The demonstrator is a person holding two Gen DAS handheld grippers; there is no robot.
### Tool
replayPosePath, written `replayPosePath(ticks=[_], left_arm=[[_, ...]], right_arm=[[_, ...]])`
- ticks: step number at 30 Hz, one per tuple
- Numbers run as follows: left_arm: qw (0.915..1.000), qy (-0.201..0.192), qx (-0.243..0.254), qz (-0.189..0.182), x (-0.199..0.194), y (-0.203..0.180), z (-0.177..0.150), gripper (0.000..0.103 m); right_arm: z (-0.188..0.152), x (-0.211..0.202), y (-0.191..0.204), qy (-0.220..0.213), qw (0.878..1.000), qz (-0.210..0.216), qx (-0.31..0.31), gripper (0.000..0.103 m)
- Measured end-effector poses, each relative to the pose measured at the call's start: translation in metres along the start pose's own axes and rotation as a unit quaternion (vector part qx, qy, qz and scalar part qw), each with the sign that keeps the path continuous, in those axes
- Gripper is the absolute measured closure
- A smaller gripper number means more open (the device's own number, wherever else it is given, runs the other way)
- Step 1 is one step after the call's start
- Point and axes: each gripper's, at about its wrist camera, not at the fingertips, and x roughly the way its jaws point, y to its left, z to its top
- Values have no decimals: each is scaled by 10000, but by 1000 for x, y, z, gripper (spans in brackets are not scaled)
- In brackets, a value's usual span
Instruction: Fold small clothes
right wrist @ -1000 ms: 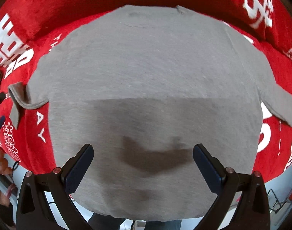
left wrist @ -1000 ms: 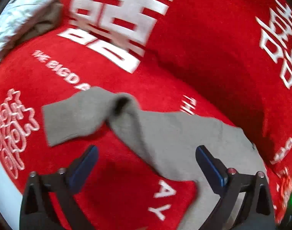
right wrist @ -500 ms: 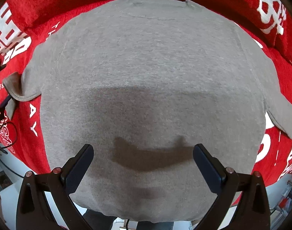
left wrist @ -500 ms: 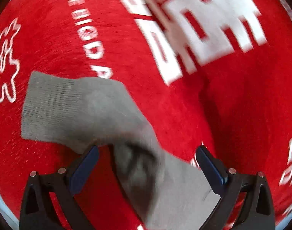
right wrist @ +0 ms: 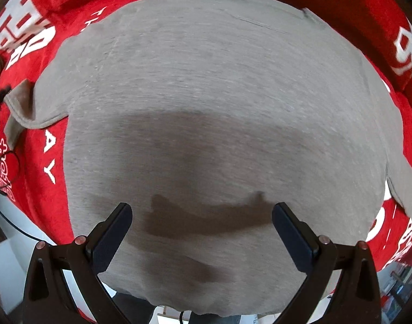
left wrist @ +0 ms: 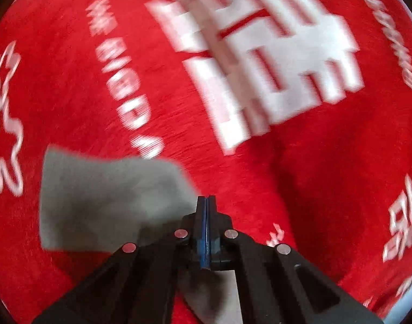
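A small grey long-sleeved top (right wrist: 206, 108) lies spread flat on a red blanket, its hem nearest me in the right wrist view. My right gripper (right wrist: 201, 216) is open and empty, hovering above the lower body of the top. Its left sleeve (left wrist: 106, 199) shows in the blurred left wrist view, with the cuff to the left. My left gripper (left wrist: 206, 202) is shut on the sleeve near its right end; the pinched cloth runs under the jaws.
The red blanket (left wrist: 300, 175) with large white characters covers the whole surface and rises in a fold at the back (right wrist: 354, 8). The front edge drops off to a pale floor (right wrist: 14, 264). A black cable (right wrist: 11, 224) hangs at the left.
My left gripper moved down onto the sleeve and closed on it. My right gripper stayed open and drifted slightly over the top's body.
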Motion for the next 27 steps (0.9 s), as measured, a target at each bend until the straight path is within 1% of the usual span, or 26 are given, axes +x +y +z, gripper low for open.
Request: replayPosePath(ticks=[1, 2, 3, 4, 6, 7, 9, 13, 15, 16, 17, 18, 19, 20, 21, 23, 25, 27], left_arm=[[9997, 14, 228, -45, -3, -7, 0, 103], [9993, 81, 345, -132, -5, -11, -2, 102], [9991, 128, 355, -217, -8, -10, -5, 102], [9991, 182, 296, -249, -11, -8, -10, 102], [9990, 332, 222, -175, -13, -5, -19, 102], [9992, 347, 168, -46, -16, -3, -27, 102], [9996, 264, 62, 24, -19, 0, -35, 102], [9989, 366, -296, 19, -21, 5, -43, 102], [9988, 349, -330, -62, -23, 4, -45, 102], [9988, 353, -315, -109, -25, 3, -46, 100], [9988, 351, -322, -117, -27, 3, -46, 57], [9983, 435, -359, -165, -27, 4, -46, 7], [9984, 362, -391, -201, -24, 5, -47, 0], [9986, 344, -366, -182, -21, 5, -48, 0], [9988, 347, -295, -155, -12, 4, -49, 0], [9990, 379, -242, -71, 5, 3, -50, 0], [9982, 478, -331, 113, 24, 6, -52, 0], [9957, 676, -635, -12, 49, 12, -53, 0]], right_arm=[[2, 2, 5, 10, 10000, 0, -20, 0], [3, 3, 9, 14, 10000, 13, -30, 0], [4, 4, 11, 9, 10000, 30, -26, 0], [6, 4, 14, 4, 10000, 54, -22, 0], [8, 7, 22, 18, 10000, 78, -48, 0], [9, 8, 25, 24, 9999, 75, -73, 0], [11, 10, 33, 22, 9999, 66, -121, 0], [10, 11, 38, 25, 9999, 61, -126, 0], [11, 14, 46, 48, 9999, 69, -94, 0], [11, 13, 43, 54, 9999, 74, -85, 0], [11, 12, 42, 54, 9999, 84, -78, 0], [11, 11, 42, 52, 9999, 91, -79, 0], [11, 11, 38, 47, 9999, 96, -87, 0], [11, 11, 39, 35, 9999, 97, -94, 0], [9, 8, 34, 21, 9999, 100, -99, 0], [10, 7, 39, 5, 9999, 106, -98, 0], [13, 9, 38, 8, 9999, 109, -97, 0], [15, 10, 39, 12, 9999, 108, -102, 0]])
